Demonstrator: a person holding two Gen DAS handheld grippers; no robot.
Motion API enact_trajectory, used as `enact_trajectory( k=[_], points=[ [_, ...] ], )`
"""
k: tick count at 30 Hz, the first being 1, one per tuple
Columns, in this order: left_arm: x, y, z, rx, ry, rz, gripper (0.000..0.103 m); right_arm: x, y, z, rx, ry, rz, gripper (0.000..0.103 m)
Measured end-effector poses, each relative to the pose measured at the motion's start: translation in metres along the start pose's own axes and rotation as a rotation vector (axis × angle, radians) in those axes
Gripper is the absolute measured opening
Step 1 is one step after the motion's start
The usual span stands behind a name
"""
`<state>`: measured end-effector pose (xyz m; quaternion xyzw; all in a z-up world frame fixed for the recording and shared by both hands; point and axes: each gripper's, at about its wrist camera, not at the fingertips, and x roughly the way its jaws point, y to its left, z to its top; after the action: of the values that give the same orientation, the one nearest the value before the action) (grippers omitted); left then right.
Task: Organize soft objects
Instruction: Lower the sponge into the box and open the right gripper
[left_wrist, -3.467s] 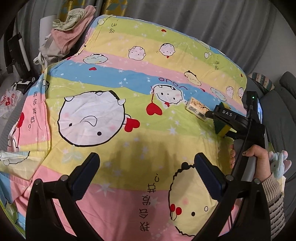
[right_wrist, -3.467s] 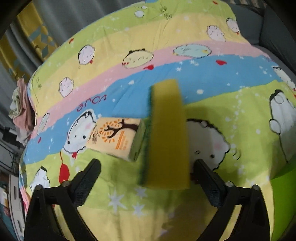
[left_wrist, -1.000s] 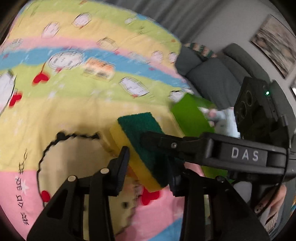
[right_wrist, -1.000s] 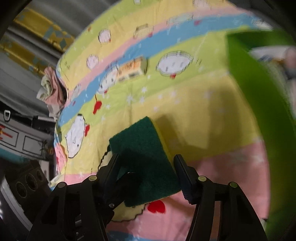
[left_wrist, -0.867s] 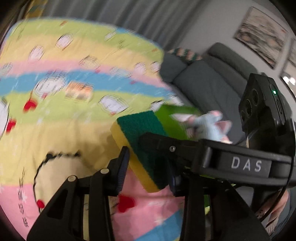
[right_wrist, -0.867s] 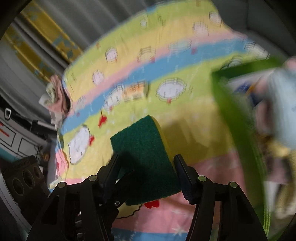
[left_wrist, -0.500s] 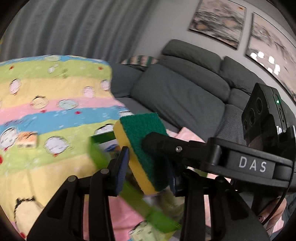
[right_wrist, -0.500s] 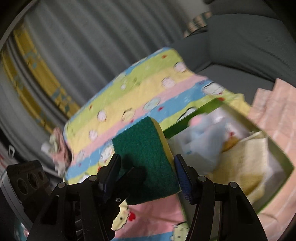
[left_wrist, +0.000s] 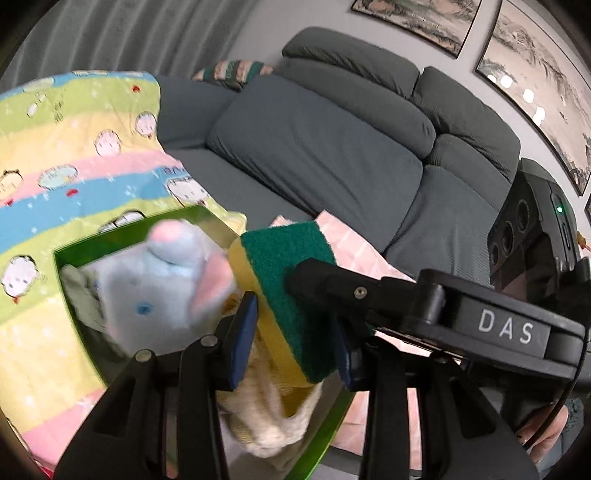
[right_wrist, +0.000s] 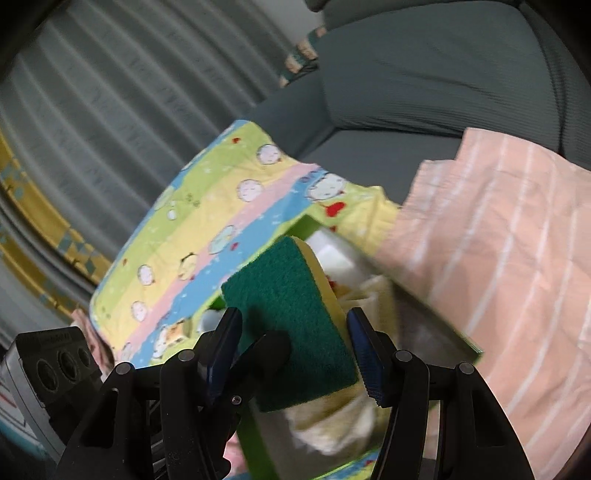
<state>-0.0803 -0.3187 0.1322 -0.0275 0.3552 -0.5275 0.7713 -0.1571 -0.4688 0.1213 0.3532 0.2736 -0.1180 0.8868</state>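
Moved from quilt to above green box (left_wrist: 74, 258): sponge (left_wrist: 291, 295), yellow foam, coarse green pad, clamped by left gripper (left_wrist: 295, 350) and right gripper (right_wrist: 295, 343).

One sponge (left_wrist: 291, 295), yellow with a green scouring face, is showing. One green box (left_wrist: 110, 240) is sitting below it. One pale blue plush toy (left_wrist: 162, 284) and one cream fluffy cloth (left_wrist: 266, 421) are lying inside the box. Two grippers are showing, the left gripper (left_wrist: 295, 339) and the right gripper (right_wrist: 295, 350). One striped cartoon blanket (left_wrist: 66, 155), one pink striped cloth (right_wrist: 498, 240), one grey sofa (left_wrist: 332, 140) and two framed pictures (left_wrist: 535, 66) are filling the surroundings.
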Motion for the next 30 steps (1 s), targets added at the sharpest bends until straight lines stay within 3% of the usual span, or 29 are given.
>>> enact_trajectory(
  k=[10,18,22,24,27,30],
  points=[
    [0.027,0.002,-0.010,-0.054,0.110,0.022,0.036,0.020,-0.024,0.000,0.021,0.078,-0.060,0.062],
    [0.035,0.007,-0.021,-0.099,0.139,0.087,0.037,0.050,-0.029,-0.005,0.015,0.154,-0.129,0.062],
    [0.030,0.000,-0.022,-0.077,0.127,0.121,0.039,0.050,-0.026,-0.006,0.004,0.146,-0.145,0.062],
    [0.025,-0.002,-0.021,-0.067,0.137,0.144,0.050,0.046,-0.027,-0.005,0.016,0.138,-0.141,0.064],
    [0.017,-0.007,-0.020,-0.034,0.150,0.196,0.059,0.038,-0.026,-0.004,0.035,0.114,-0.141,0.083],
    [0.004,-0.013,-0.018,0.010,0.114,0.260,0.072,0.027,-0.020,-0.003,0.032,0.064,-0.165,0.085]
  ],
)
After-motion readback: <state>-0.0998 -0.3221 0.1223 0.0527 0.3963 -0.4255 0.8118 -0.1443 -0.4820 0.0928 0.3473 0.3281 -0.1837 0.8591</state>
